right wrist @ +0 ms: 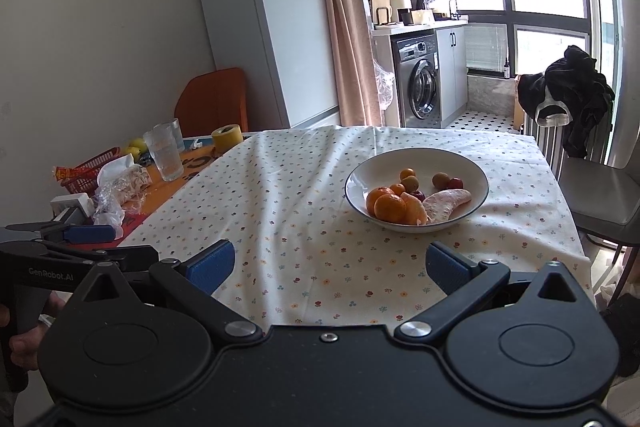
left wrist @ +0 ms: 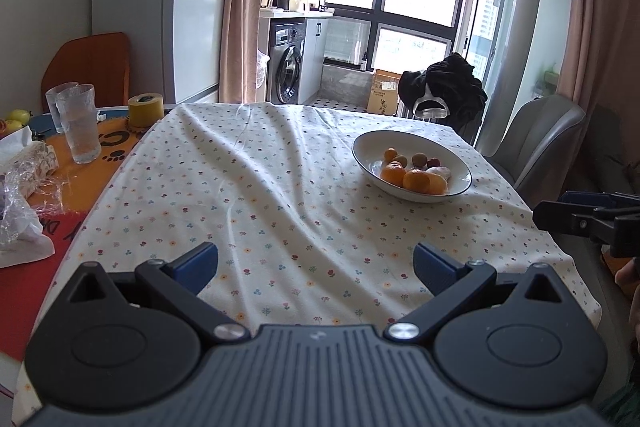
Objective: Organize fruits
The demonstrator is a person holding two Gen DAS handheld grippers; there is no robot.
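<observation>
A table (right wrist: 304, 227) draped in a flower-dotted cloth (left wrist: 248, 187) fills both views, set in a bright room with a white fridge (right wrist: 276, 27), a washing machine (right wrist: 420, 83) under a counter, tall windows and pink curtains. Grey chairs stand at the table's far side, one heaped with dark clothing (right wrist: 568, 91). On the cloth sits a white bowl (right wrist: 416, 163), and all the fruit in sight on the cloth lies inside it: several oranges (right wrist: 388, 205), a pale pomelo-like wedge (right wrist: 446, 203), and small round green, yellow and red fruits behind them. No loose fruit shows on the cloth, so the task looks finished or nearly so, though two yellowish fruits (left wrist: 18, 117) rest at the cluttered left end, beyond the cloth, near two glasses (left wrist: 78, 123), a yellow tape roll (left wrist: 146, 109) and crumpled plastic; whether they belong to the job I cannot tell. The left gripper (left wrist: 316, 265) and right gripper (right wrist: 330, 263) hover above the near edge, both spread wide and holding nothing, well apart from the bowl.
</observation>
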